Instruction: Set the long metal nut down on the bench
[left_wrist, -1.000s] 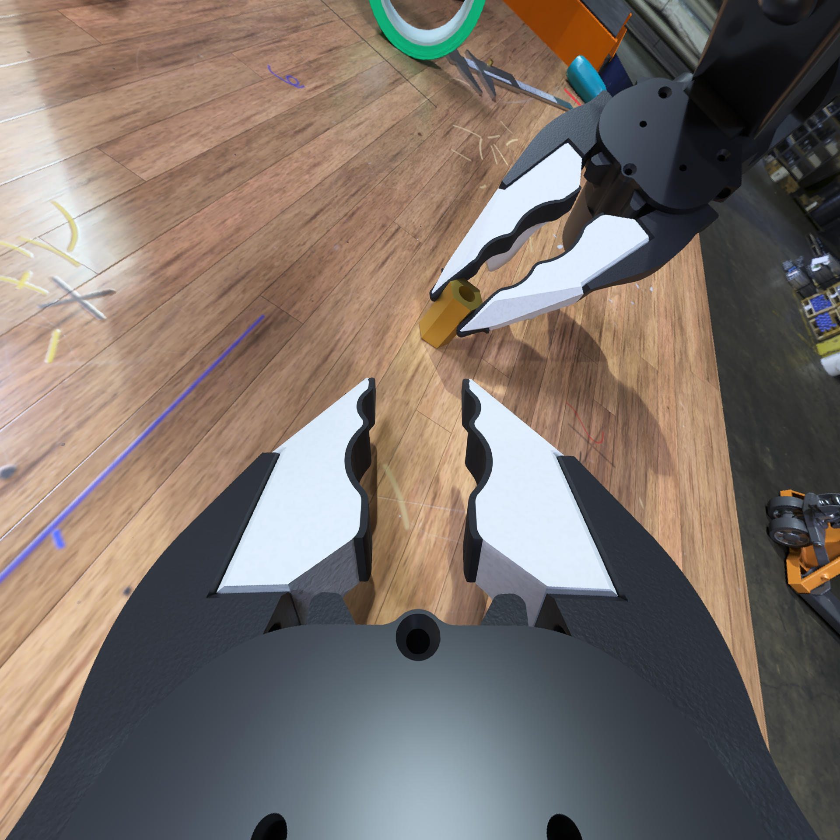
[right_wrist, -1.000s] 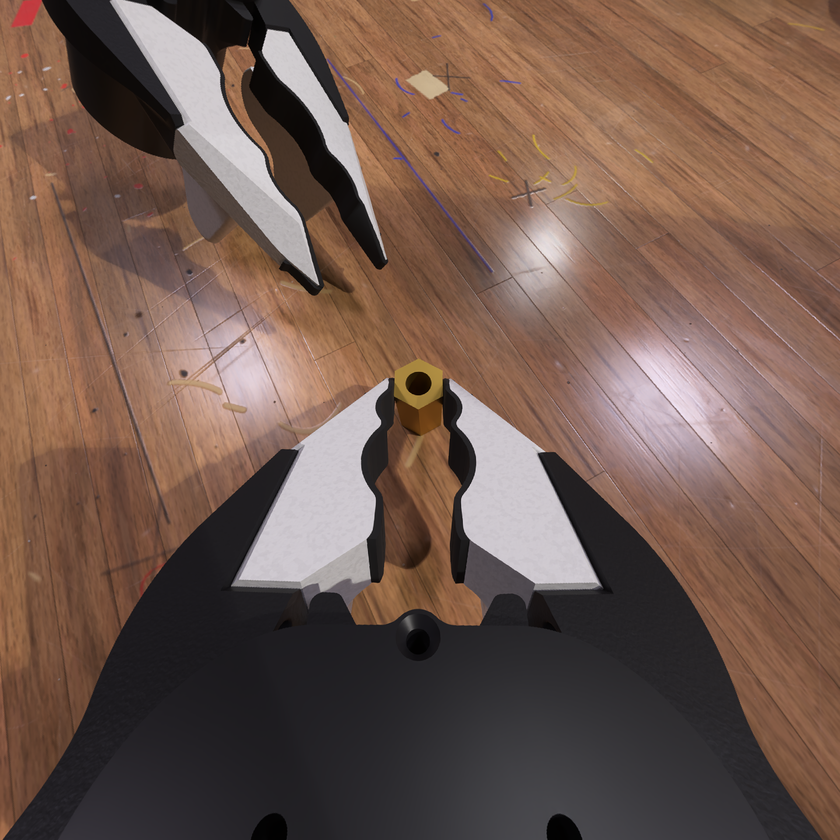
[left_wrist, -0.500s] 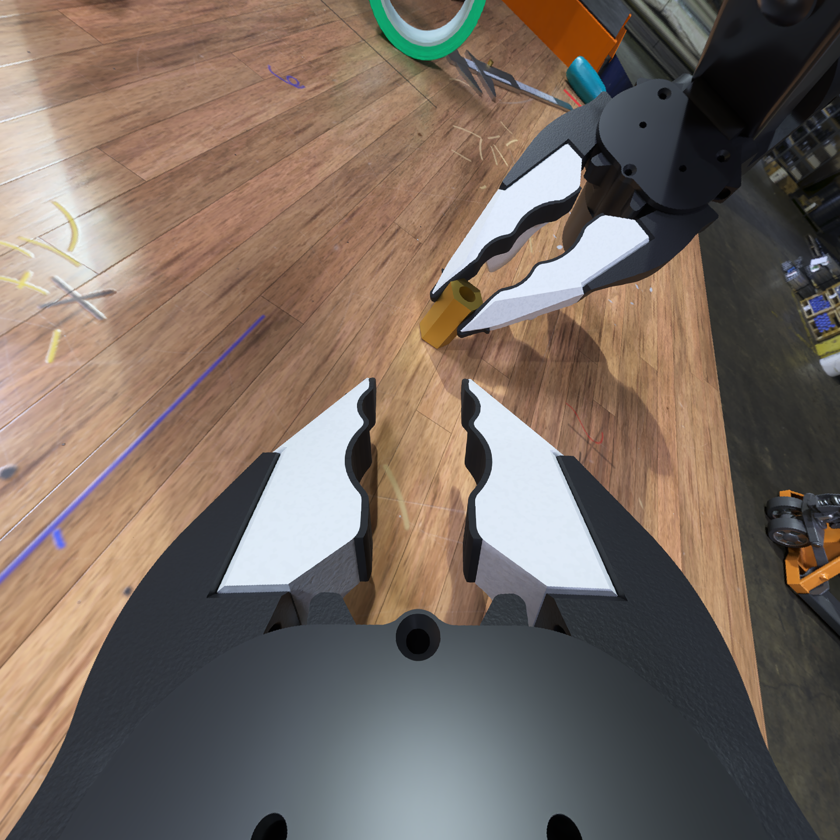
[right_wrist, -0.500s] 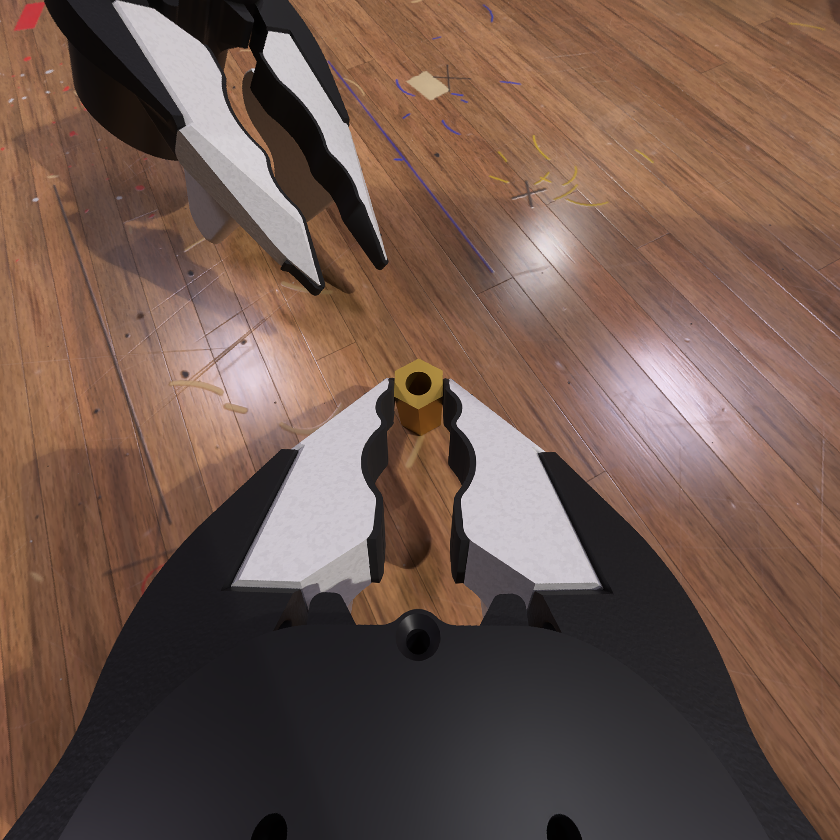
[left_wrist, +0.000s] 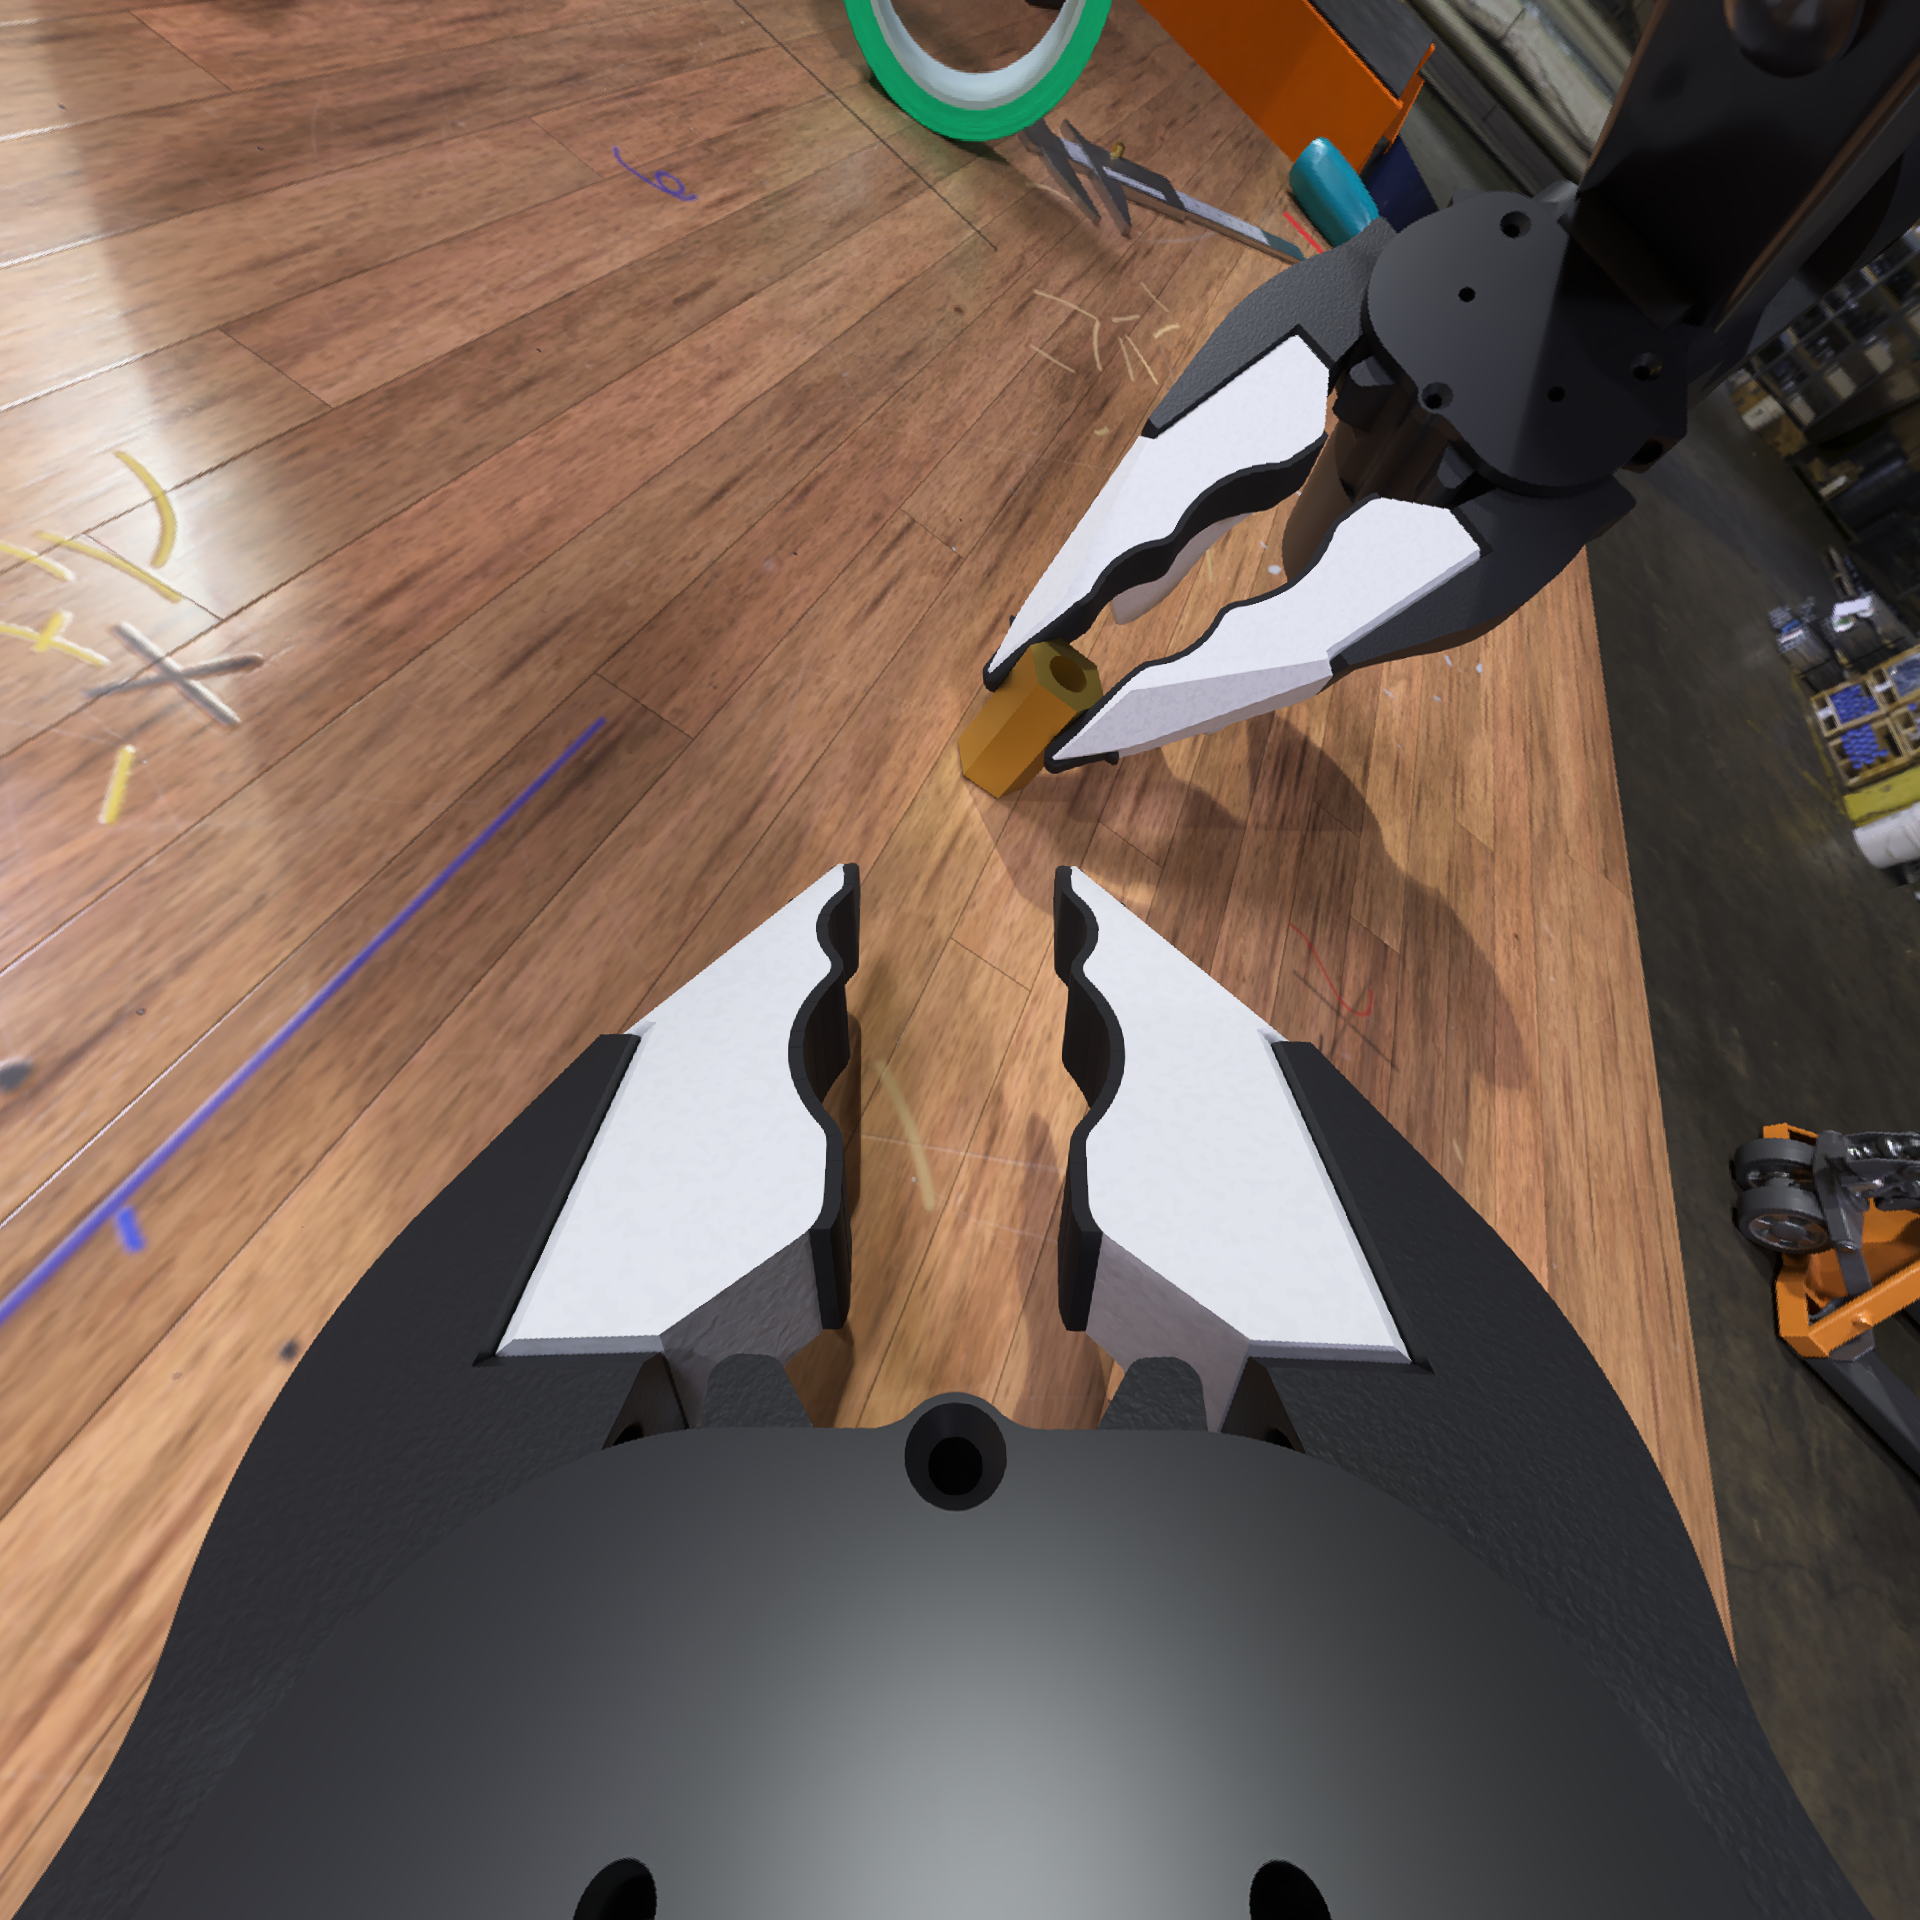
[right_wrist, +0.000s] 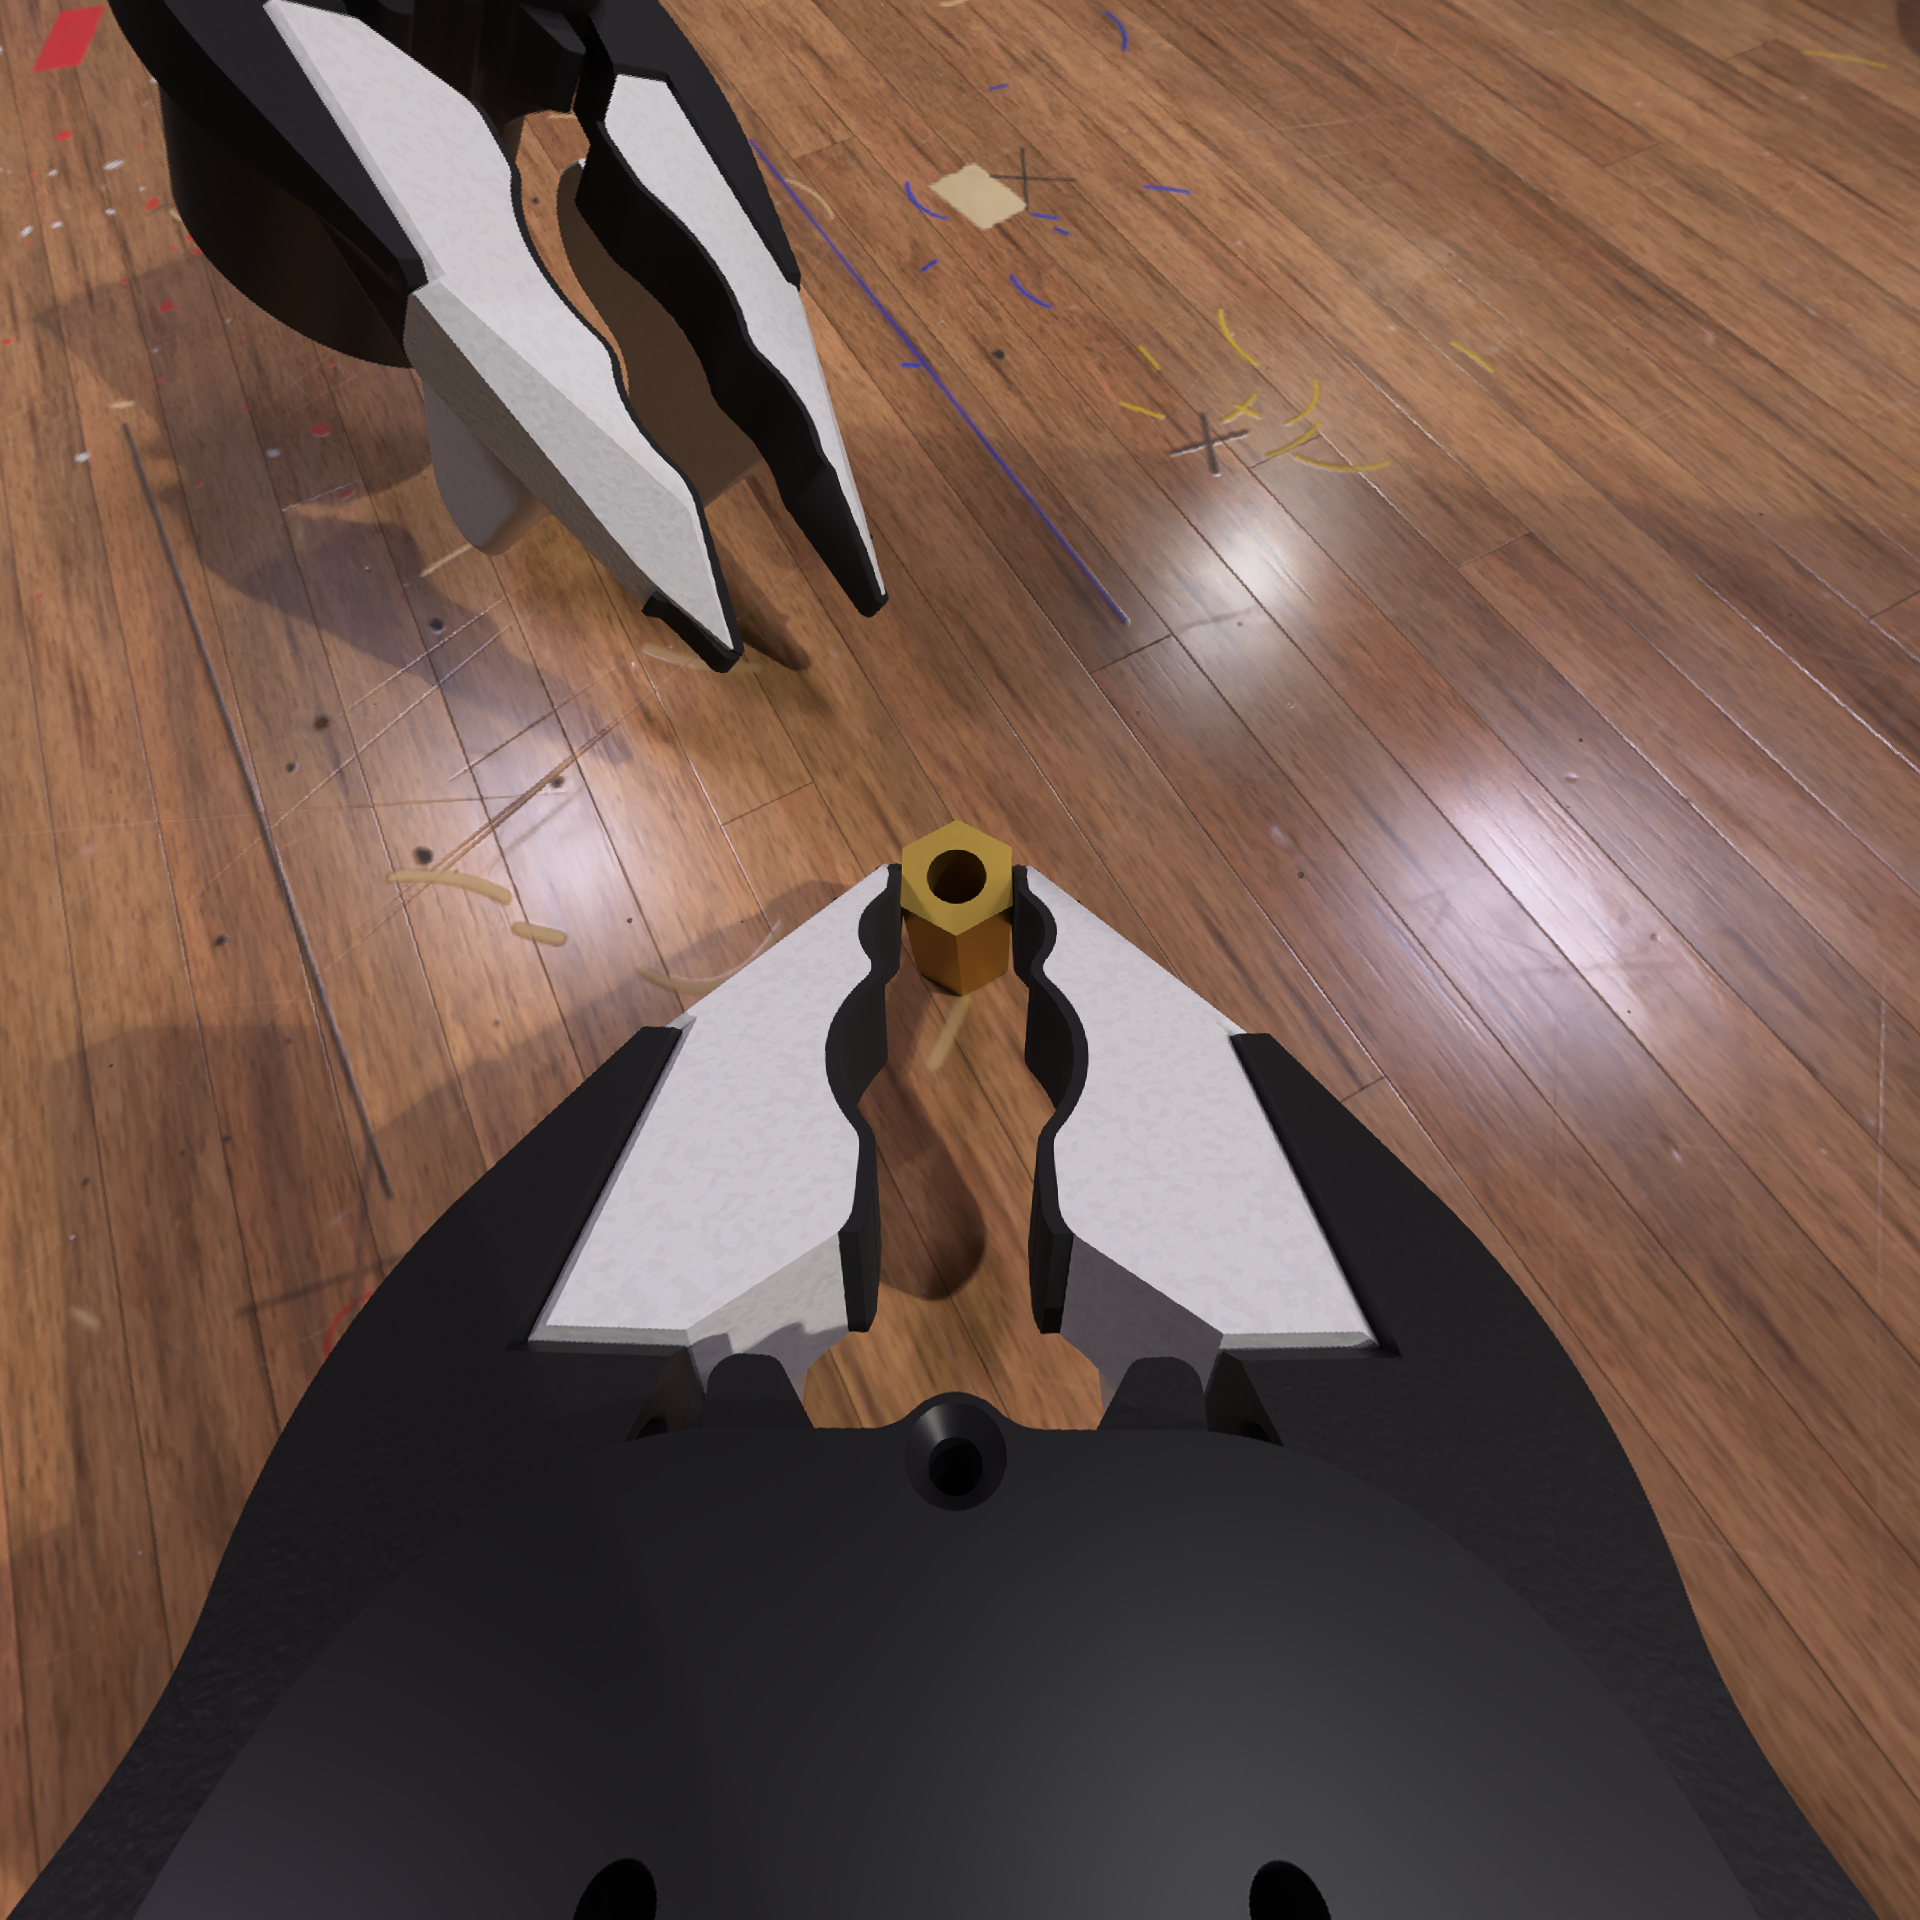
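Both right tool (right_wrist: 954, 883) tips pinch long metal nut (right_wrist: 956, 914) on bench (right_wrist: 1455, 831)

Glossy wooden bench (left_wrist: 623, 436) beside a dark floor (left_wrist: 1787, 1039) with an orange pallet jack (left_wrist: 1839, 1247).

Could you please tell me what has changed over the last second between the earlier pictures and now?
Nothing visibly changed. The right hand-held gripper still pinches the long brass-coloured hexagonal metal nut at its fingertips, the nut's lower end at the wooden bench. The left hand-held gripper stays open and empty nearby.
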